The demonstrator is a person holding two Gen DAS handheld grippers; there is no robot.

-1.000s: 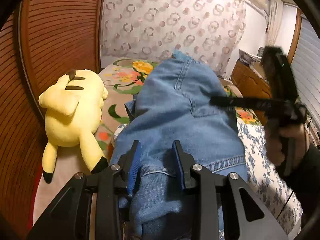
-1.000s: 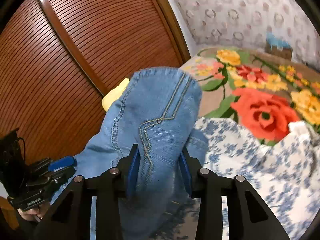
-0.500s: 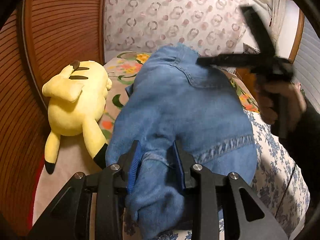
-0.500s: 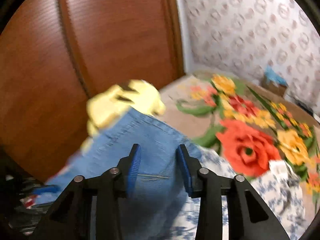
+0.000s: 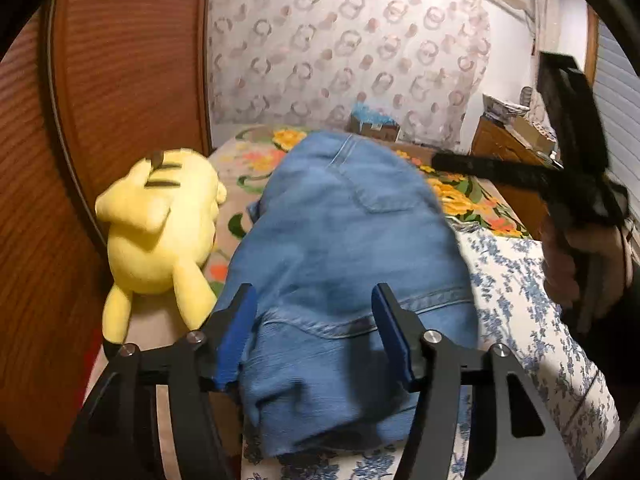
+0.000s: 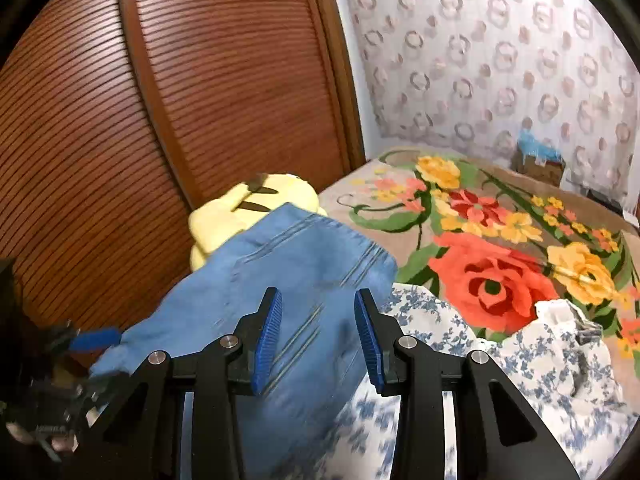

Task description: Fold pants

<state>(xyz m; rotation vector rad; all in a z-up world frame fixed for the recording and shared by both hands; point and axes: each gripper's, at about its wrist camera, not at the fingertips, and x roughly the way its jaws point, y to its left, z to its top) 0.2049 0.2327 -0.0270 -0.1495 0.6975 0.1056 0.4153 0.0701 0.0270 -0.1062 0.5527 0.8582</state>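
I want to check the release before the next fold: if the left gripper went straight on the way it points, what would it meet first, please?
Most likely the jeans. The left gripper is opening, and denim lies between and just beyond its fingers; exact depth is unclear.

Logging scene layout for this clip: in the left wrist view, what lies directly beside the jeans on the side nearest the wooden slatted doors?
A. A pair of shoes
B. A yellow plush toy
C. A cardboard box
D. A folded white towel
B: the yellow plush toy lies on the bed between the jeans and the wooden slatted doors.
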